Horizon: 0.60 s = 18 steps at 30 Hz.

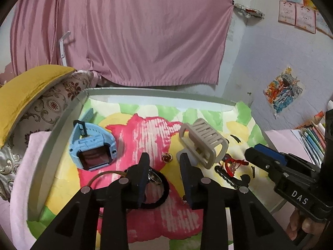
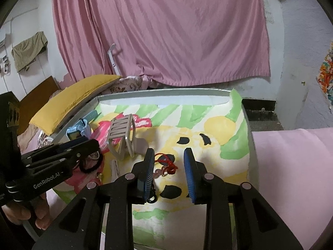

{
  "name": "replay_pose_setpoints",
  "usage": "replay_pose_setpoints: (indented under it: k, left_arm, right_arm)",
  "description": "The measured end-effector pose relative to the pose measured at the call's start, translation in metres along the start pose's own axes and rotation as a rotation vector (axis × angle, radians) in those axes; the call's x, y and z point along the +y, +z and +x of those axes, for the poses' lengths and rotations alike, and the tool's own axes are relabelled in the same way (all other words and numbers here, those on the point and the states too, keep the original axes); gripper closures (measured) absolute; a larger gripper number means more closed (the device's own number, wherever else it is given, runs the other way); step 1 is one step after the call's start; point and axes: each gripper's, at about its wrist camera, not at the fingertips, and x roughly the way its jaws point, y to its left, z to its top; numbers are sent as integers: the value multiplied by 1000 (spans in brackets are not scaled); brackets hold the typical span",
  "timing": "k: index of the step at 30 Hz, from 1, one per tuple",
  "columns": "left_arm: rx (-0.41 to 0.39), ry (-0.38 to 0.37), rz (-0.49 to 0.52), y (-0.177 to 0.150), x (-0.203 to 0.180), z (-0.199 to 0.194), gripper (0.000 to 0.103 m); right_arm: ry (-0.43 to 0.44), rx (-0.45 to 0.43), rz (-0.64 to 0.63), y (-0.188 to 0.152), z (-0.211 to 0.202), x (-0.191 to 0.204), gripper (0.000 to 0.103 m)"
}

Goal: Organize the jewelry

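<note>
A white-rimmed tray [image 1: 145,92] lined with a bright flowered cloth holds the jewelry. My left gripper [image 1: 164,156] is open above the cloth, nothing between its pads. A small gold stud [image 1: 166,158] lies just beyond its tips. A black hair tie [image 1: 160,191] and a silver ring [image 1: 154,178] lie under its left finger. A blue watch [image 1: 91,148] sits to the left and a beige slotted stand [image 1: 203,141] to the right. My right gripper [image 2: 169,152] is also open, hovering over a red string bracelet [image 2: 166,162]. A black chain [image 2: 153,198] peeks out below its left finger.
A pink curtain [image 1: 124,31] hangs behind the tray. A yellow cushion [image 1: 27,87] lies on the left, a pink surface [image 2: 291,166] on the right, with books [image 1: 314,137] beyond it. A hand [image 2: 22,214] holds the left gripper's handle.
</note>
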Motion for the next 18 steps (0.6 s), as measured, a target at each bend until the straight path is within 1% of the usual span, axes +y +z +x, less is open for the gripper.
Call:
replay_pose_setpoints:
  k: [1,2,3,4,5,6,8,10,12,13,15,16,18]
  left_arm:
    - [-10,3,-3,1,1,-2,71]
    - [-18,4,-6,1,1,-4,66]
    - [-30,4,-9,1,3,-6,59]
    - [-39,5,-13,1,4,-8,54]
    - [-56,11,-19,1,5,-11,47]
    - [-73,16,-24,2,6,-14,44]
    - [-92,25,-23,3,7,-19,43]
    - [-118,41,-22,3,8,-25,37]
    - [-142,57,-23,2,9,-31,28]
    - [-162,65,-21,2,9,-36,27]
    - [-198,75,-12,1,9,-43,17]
    - [-222,85,-9,1,9,-48,15]
    - [-254,100,-10,-2,10,-56,5]
  right_arm:
    - [-4,-9,5,0,-2,-1,71]
    - [-9,-21,8,0,-4,-2,63]
    - [-10,-28,9,0,-6,-3,60]
    - [-12,-39,8,0,-8,-3,59]
    - [-15,-49,4,0,-10,-2,58]
    - [-18,-54,1,0,-11,-2,56]
    - [-26,-77,-11,0,-15,0,51]
    - [-39,-109,-20,-1,-21,2,48]
    - [-49,-140,-26,-1,-27,3,39]
    - [-53,-160,-28,-1,-31,4,37]
    - [-57,-191,-35,-2,-38,6,29]
    - [-61,-206,-41,-2,-41,7,27]
    - [-66,-232,-49,-3,-46,10,20]
